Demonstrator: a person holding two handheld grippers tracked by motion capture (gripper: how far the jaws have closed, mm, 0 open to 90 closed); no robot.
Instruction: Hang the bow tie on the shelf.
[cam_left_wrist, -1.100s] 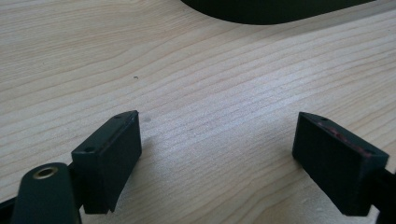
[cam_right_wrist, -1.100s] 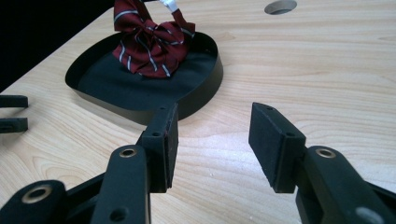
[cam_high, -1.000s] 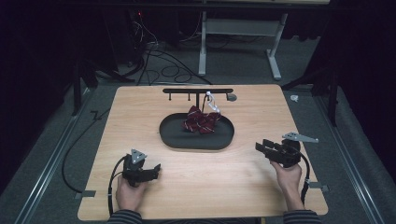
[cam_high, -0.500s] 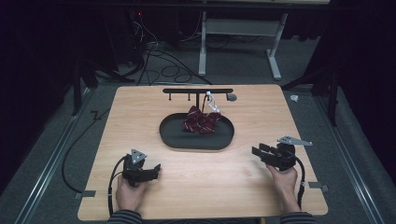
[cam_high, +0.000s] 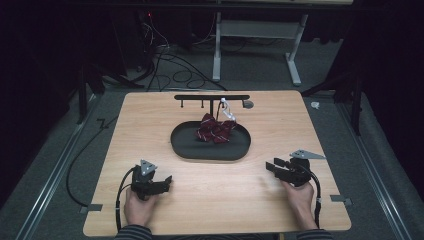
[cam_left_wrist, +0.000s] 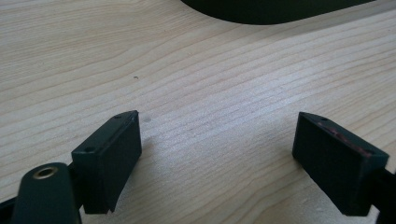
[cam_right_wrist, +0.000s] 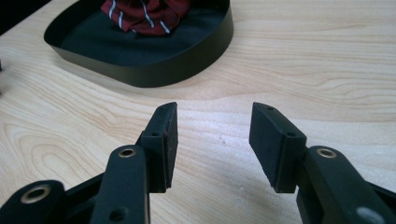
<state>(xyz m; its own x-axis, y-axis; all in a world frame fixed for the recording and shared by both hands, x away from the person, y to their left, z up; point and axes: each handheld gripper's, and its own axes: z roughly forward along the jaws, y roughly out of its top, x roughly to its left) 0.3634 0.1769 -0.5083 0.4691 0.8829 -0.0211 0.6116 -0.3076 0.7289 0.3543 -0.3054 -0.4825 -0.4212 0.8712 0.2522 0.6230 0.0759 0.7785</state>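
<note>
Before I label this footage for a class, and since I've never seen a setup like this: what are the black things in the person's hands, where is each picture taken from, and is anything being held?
A person sits at a wooden table and holds a handheld two-jaw tool in each hand. The high view looks down from above: the left tool is at bottom left, the right tool at bottom right. The two close-up pictures come from small cameras riding on those tools, looking along their black jaws. In the middle of the table lies a dark oval tray with a crumpled red striped cloth in it; behind it stands a low black rack with a small white item hanging from it. Both tools stand open over bare wood, holding nothing.
</note>
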